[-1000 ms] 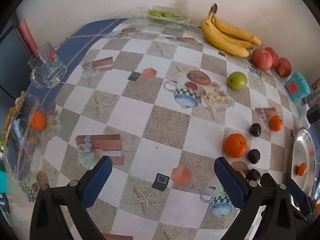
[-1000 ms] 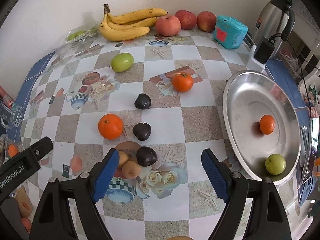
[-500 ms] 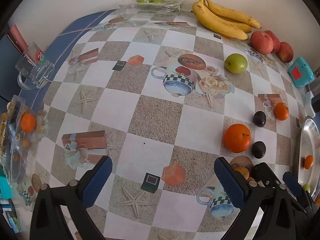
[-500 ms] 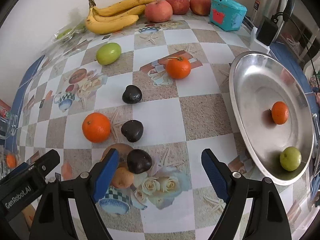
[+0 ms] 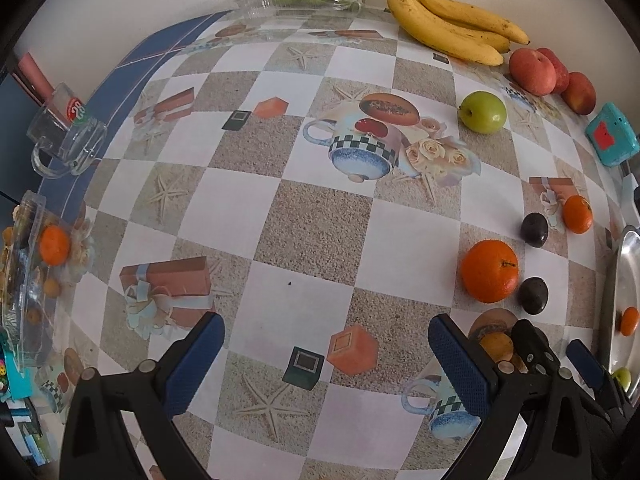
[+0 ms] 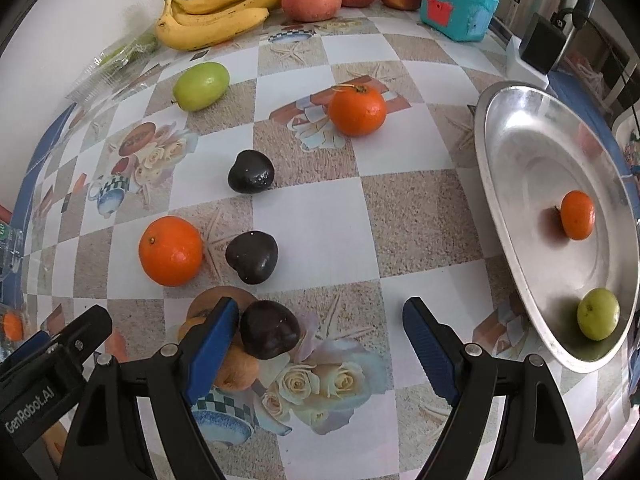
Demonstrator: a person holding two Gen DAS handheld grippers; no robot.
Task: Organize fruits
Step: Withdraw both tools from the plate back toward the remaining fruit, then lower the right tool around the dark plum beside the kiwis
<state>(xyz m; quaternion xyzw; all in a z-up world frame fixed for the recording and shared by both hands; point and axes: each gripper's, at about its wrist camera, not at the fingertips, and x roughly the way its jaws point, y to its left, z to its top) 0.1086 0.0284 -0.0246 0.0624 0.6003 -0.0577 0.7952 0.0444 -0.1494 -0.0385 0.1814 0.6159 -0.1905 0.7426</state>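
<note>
- The step in hand looks like picking up the nearest dark plum point(image 6: 269, 329), which lies on the bench point(image 6: 320, 224) well to the left of the metal tray point(image 6: 520, 184) where it most likely belongs.
- The right hand-held gripper point(image 6: 316, 344) points almost straight down with its jaws wide and nothing held; the plum sits just inside the left blue finger point(image 6: 212, 344), touching it or very nearly so, while the right finger stands well clear.
- To do it well, I would slide the hand-held gripper left until the plum is centred between the fingers, then close gently, since the skin is smooth and rounded and could squirt out.
- A small brownish fruit point(image 6: 236, 368) lies against the plum on the side away from the tray, partly under the left finger; closing off-centre risks pinching or nudging both.
- The tray already holds a small orange point(image 6: 577, 215) and a green fruit point(image 6: 598, 313), so the plum should be set down on bare metal between them.
- The left hand-held gripper point(image 5: 326, 360) is also wide and empty, over bare bench far from the tray.
</note>
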